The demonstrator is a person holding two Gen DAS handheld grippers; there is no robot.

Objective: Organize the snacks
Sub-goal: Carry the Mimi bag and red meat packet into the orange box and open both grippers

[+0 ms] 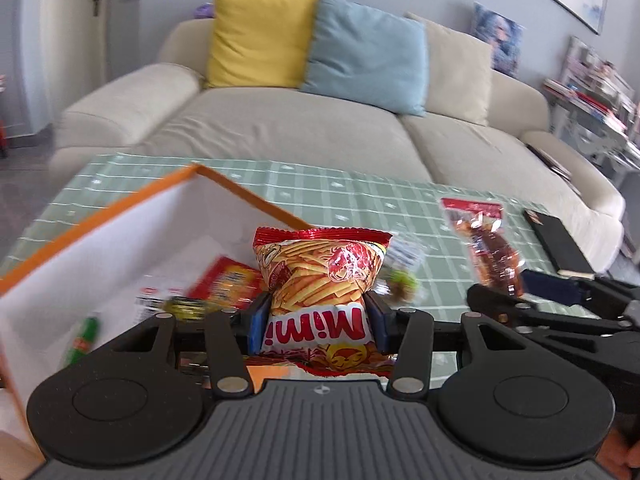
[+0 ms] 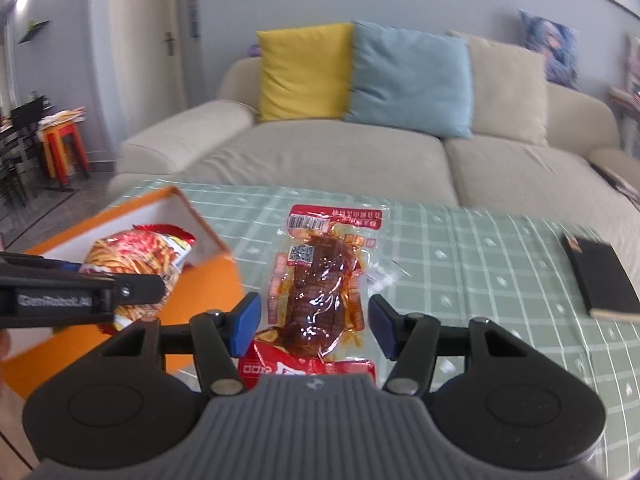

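Chip bag [image 1: 320, 280] over orange box [image 1: 100, 216]; notebook [image 2: 600, 280] lies well apart.

Black grippers [image 2: 314, 326], blue pads [image 2: 245, 322], seemingly rubber

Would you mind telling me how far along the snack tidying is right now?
Done: several packets lie in the orange box. In hand: the left gripper holds the chips bag over the box, the right gripper a sauced meat packet. Left: both need dropping in, plus small wrappers on the tablecloth.

box [image 1: 120, 216] walls left, tablecloth [image 2: 480, 264] open right
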